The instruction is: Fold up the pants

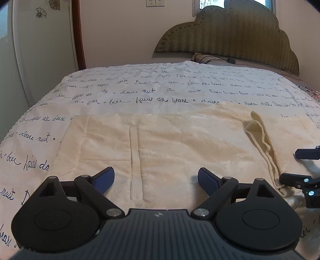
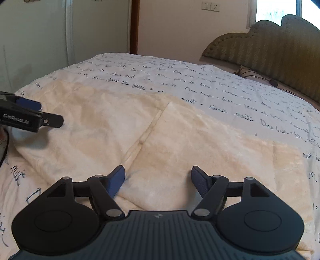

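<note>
On a bed's script-printed quilt [image 1: 152, 88], both the left gripper [image 1: 156, 181] and right gripper [image 2: 158, 179] hover with fingers spread, empty, over cream fleece pants [image 1: 180, 144] lying flat. The fabric looks soft, light and limp; I'd pinch the near edge. An upholstered headboard [image 1: 236, 36] stands beyond.

A bed [image 1: 140, 94] fills the room, spread with a white quilt [image 1: 180, 84] printed in dark cursive French script. At 1 o'clock, a scalloped olive-green upholstered headboard [image 1: 240, 34] stands against a cream wall [image 1: 120, 30]. Daylight enters through a window [image 2: 276, 10] above the headboard at 12 o'clock. A double wall socket [image 1: 155, 2] sits high on the wall. At 10 o'clock, a dark wooden door frame [image 1: 79, 34] borders a pale flower-patterned panel [image 1: 44, 40].
</note>
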{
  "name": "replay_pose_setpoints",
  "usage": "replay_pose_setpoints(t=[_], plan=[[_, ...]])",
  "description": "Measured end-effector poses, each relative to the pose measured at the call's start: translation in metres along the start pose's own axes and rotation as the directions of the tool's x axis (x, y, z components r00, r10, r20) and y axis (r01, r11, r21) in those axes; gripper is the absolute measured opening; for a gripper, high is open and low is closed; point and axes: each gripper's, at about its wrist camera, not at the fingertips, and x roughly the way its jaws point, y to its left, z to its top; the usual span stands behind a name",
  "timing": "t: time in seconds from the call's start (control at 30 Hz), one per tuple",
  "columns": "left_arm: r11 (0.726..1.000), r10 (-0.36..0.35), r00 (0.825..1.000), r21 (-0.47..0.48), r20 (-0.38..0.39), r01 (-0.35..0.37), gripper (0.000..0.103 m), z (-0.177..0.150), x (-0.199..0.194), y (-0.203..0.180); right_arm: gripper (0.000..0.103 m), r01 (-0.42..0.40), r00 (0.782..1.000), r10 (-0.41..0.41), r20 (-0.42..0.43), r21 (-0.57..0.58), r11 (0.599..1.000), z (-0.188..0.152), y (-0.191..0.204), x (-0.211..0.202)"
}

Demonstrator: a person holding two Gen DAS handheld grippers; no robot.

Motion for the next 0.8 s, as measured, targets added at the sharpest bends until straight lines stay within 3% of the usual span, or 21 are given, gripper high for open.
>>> replay_pose_setpoints(t=[0.13, 0.27, 0.4, 0.5, 0.63, 0.73, 0.8], plan=[[1.000, -0.003, 1.000, -0.008, 0.005, 0.003, 0.096, -0.003, 0.000, 0.004, 0.073, 0.048, 0.998, -0.047, 0.041, -0.027, 0.998, 0.007, 0.011, -0.014], [1.000, 0.000, 1.000, -0.021, 0.006, 0.001, 0.096, -0.004, 0.000, 0.009, 0.073, 0.011, 0.996, -0.008, 0.088, -0.029, 1.000, 0.015, 0.022, -0.021], [1.000, 0.015, 1.000, -0.015, 0.015, -0.015, 0.098, -0.007, -0.003, 0.013, 0.073, -0.046, 0.998, 0.046, 0.033, 0.027, 0.999, 0.012, 0.023, -0.005], [0.999, 0.035, 0.999, -0.007, 0.025, -0.035, 0.098, -0.007, -0.006, 0.021, 0.078, -0.025, 1.000, 0.025, 0.003, -0.035, 0.999, 0.000, 0.035, 0.003], [0.994, 0.111, 0.993, -0.006, 0.051, -0.111, 0.097, -0.008, -0.016, 0.040, 0.083, 0.002, 1.000, -0.002, 0.000, 0.005, 1.000, 0.000, 0.033, -0.001], [0.982, 0.180, 0.983, -0.058, 0.039, -0.177, 0.097, -0.008, -0.023, 0.069, 0.083, -0.007, 0.997, 0.006, 0.071, 0.013, 1.000, 0.007, 0.039, -0.018], [0.971, 0.212, 0.977, -0.117, 0.004, -0.210, 0.097, -0.009, -0.027, 0.092, 0.089, -0.038, 0.993, 0.043, 0.109, -0.049, 0.998, 0.015, 0.057, -0.025]])
